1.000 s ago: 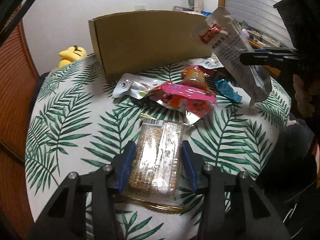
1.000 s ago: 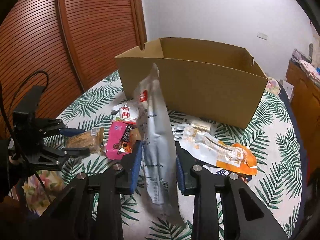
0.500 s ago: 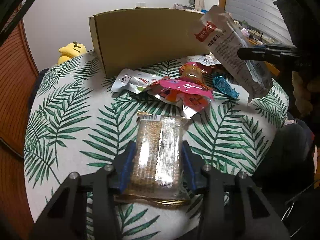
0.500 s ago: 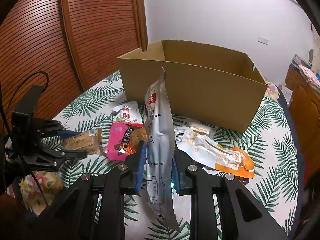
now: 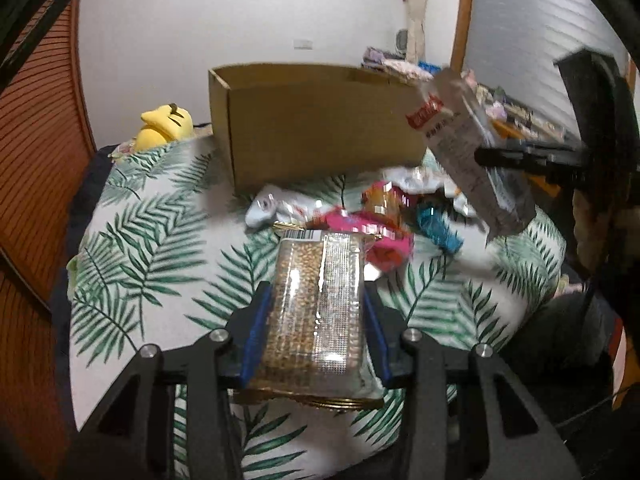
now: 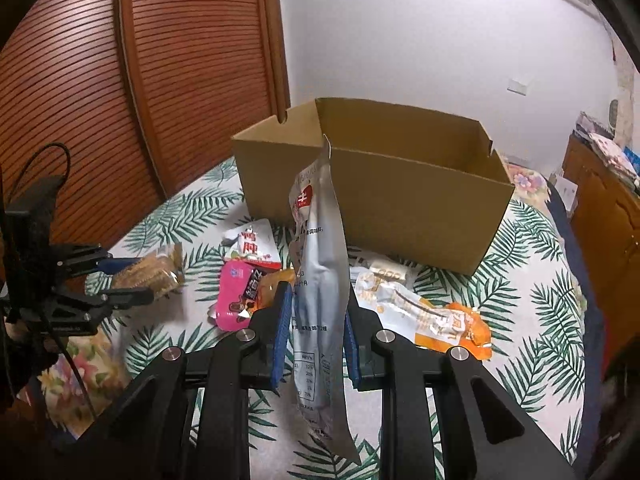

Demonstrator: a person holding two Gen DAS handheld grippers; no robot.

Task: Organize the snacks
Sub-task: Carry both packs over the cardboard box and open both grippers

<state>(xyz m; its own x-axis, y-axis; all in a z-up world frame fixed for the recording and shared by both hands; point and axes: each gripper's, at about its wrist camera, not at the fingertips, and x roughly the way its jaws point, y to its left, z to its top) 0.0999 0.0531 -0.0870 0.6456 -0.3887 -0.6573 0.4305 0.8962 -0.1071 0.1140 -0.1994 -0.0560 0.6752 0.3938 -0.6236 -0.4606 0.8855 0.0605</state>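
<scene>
Left gripper (image 5: 316, 320): its blue pads are clamped on the long sides of a clear packet of grain bars (image 5: 316, 300), held above the near part of the surface (image 5: 152, 264).
Grain bar packet: clear wrapper, golden-brown bars inside, a barcode strip at the far end, a gold seam at the near end; glare hides the print.
Right gripper (image 6: 314, 332): closed tight on a silver pouch (image 6: 320, 280), which stands on edge between the pads, its top tip in front of the box's near wall.
Silver pouch: tall, flat, grey-silver, a red label near the top, a printed table near the bottom; its lower end hangs below the fingers.
Cardboard box (image 6: 372, 184): brown, open-topped, at the far edge of the surface; the inside walls that show are bare, the floor is hidden.
Loose snacks, between box and grippers: a white pouch with red characters (image 6: 252, 244), a pink packet (image 6: 234, 292), a white-and-orange pouch (image 6: 432, 316), a small teal packet (image 5: 438, 228).
Surface: round, covered in a white cloth with green palm leaves.
Hard to make out: the left wrist view is motion-blurred, so the pile's print is unreadable; an orange-brown packet (image 6: 276, 280) is partly behind the right gripper's finger.
Beyond the far-left edge: a yellow plush toy (image 5: 164, 124).
</scene>
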